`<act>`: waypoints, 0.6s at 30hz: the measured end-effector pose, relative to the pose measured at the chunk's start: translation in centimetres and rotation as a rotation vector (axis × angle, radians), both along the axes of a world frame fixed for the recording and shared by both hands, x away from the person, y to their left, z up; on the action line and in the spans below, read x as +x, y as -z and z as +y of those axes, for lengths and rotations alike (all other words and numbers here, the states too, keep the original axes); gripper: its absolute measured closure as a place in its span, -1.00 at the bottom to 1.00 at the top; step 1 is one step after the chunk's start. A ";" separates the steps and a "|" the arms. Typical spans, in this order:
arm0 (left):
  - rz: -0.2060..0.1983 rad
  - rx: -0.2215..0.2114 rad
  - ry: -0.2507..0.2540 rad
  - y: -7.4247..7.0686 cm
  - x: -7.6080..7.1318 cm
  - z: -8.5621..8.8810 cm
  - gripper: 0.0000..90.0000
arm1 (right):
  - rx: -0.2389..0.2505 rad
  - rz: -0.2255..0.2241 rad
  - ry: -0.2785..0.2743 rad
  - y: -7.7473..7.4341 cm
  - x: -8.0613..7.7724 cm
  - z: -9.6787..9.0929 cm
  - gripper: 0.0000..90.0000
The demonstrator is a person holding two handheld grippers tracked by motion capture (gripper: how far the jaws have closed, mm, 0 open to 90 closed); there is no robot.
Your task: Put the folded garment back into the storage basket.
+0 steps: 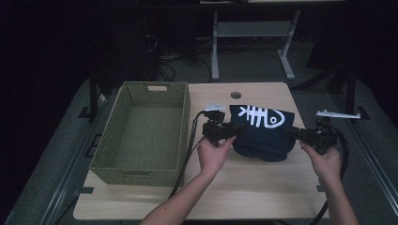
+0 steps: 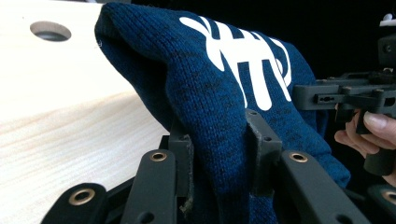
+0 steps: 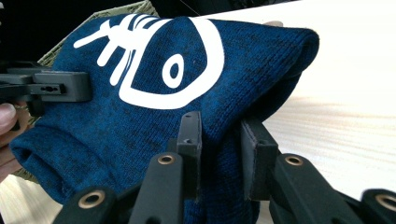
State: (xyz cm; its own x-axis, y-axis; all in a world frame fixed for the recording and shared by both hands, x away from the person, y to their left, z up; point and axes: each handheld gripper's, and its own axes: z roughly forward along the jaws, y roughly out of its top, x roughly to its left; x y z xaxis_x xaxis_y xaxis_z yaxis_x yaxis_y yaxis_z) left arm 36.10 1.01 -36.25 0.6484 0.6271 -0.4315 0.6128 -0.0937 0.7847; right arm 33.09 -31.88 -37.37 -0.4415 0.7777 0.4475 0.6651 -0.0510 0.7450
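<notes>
Grippers pinch opposite ends of the folded navy sweater (image 1: 263, 133): left gripper (image 1: 228, 131) clamps its near-basket edge, right gripper (image 1: 294, 134) its far edge. Its long axis runs between them; the green basket (image 1: 141, 165) sits beyond the left gripper.

You have one basket (image 1: 141, 136) on the table (image 1: 253, 187), and one sweater (image 1: 263, 133) beside it (dark blue knit, one white fishbone print on it). You hold two grippers: one left gripper (image 1: 233, 130) and one right gripper (image 1: 292, 133), each with two jaws. Two hands show, your left hand (image 1: 213, 154) and right hand (image 1: 326, 161). The tabletop has one round hole (image 1: 236, 95).
</notes>
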 end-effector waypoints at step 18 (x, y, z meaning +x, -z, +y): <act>-0.027 -0.013 0.011 -2.6 -0.2 2.3 0.50 | 0.009 -0.032 -0.031 -2.7 0.1 1.6 0.59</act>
State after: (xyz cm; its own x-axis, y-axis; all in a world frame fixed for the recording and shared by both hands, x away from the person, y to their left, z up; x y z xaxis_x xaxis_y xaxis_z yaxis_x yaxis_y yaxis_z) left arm 35.90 3.26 -33.61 0.6666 0.6145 -0.4219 0.5902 -0.0895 0.8023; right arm 33.19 -30.29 -34.69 -0.4793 0.7596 0.4395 0.6424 -0.0376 0.7655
